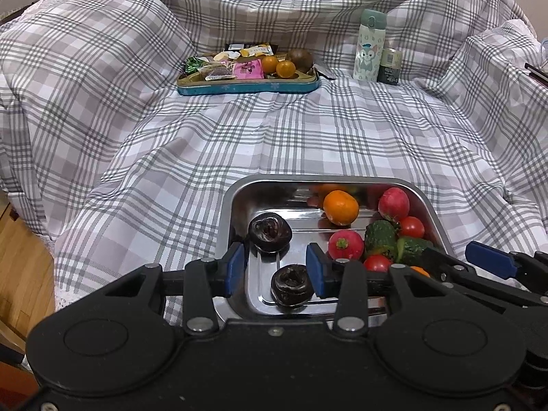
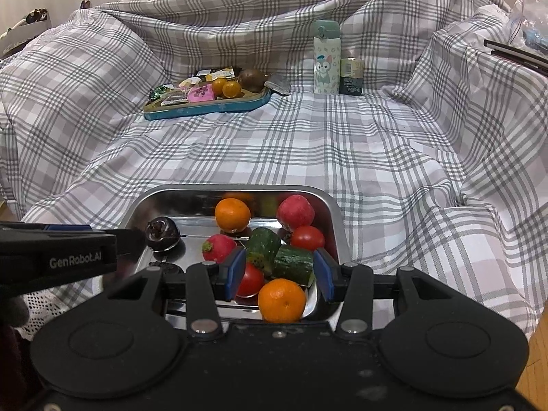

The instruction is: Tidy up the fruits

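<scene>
Both grippers hang with fingers parted and empty over the steel tray (image 1: pixel 236 191). A dark fruit (image 1: pixel 291 285) lies between the left gripper (image 1: pixel 275 270) fingers untouched; a tangerine (image 2: pixel 281 300) and tomato (image 2: pixel 250 280) sit between the right gripper (image 2: pixel 279 274) fingers, beside cucumber pieces (image 2: pixel 294 264).

Both wrist views angle down, close over the steel tray (image 1: pixel 236 191) – shared – facing the plaid backdrop (image 2: pixel 239 10).

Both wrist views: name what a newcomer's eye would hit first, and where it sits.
The shiny steel tray at the near edge of the grey checked cloth, packed with bright produce: an orange mandarin nearest, red tomatoes and green cucumber chunks behind it. Far back, a blue tin tray of snacks sits left of a pale cartoon-printed bottle.
</scene>
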Motion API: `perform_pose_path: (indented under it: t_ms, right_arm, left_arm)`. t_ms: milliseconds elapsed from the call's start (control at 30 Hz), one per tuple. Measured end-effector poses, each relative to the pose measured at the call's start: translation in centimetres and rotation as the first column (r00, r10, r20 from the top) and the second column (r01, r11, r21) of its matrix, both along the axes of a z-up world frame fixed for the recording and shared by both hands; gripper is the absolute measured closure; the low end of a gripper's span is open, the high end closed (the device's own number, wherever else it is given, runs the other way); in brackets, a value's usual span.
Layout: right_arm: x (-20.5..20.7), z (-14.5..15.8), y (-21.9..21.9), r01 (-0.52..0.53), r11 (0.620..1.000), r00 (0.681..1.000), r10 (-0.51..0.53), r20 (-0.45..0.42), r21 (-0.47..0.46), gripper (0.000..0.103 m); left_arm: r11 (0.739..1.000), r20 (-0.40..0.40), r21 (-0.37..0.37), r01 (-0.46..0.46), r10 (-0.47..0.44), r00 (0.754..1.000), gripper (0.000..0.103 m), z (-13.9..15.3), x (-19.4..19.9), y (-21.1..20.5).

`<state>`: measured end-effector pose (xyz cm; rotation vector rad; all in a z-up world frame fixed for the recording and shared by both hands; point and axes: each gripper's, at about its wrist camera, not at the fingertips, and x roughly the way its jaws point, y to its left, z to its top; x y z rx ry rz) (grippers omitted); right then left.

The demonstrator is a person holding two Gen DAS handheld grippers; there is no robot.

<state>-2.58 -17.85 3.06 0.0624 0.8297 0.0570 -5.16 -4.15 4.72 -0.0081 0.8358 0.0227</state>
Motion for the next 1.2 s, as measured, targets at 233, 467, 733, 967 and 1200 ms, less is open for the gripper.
perform_pose_path:
  t_ms: [233,467,733,967,1200]
  right_arm:
    - [-0.72,0.48,-0.07,-0.001,1.0,1.0,0.001,0.015,0.003,0.056]
    - [-1.0,0.57,-0.21,0.004,1.0,1.0,-0.004,0.011,0.002,0.056]
    - [-0.92,0.42,-0.05,0.006,1.0,1.0,-0.006,-0.001,0.0,0.056]
    - [-0.74,0.27,0.12,-0.001,1.0,1.0,0.001,-0.008,-0.001,0.056]
    - [-0.46,0.04,0.18,-0.003,1.0,1.0,0.003,-0.02,0.002,0.056]
  left_arm:
    - [1.0,0.006,0.004,-0.005,0.005,1.0,0.054,0.19,-0.48,-0.08]
    - [1.0,0.004,0.004,-0.003,0.003,1.0,0.054,0.17,-0.63,-0.15]
    - [1.0,-0.007,-0.002,-0.01,0.01,1.0,0.054,0.02,-0.5,0.08]
    - [1.0,-0.009,-0.002,-0.008,0.008,1.0,0.054,-0.06,-0.45,0.16]
    - [1.0,-0.011,0.007,-0.001,0.001,1.0,0.054,-0.12,-0.28,-0.02]
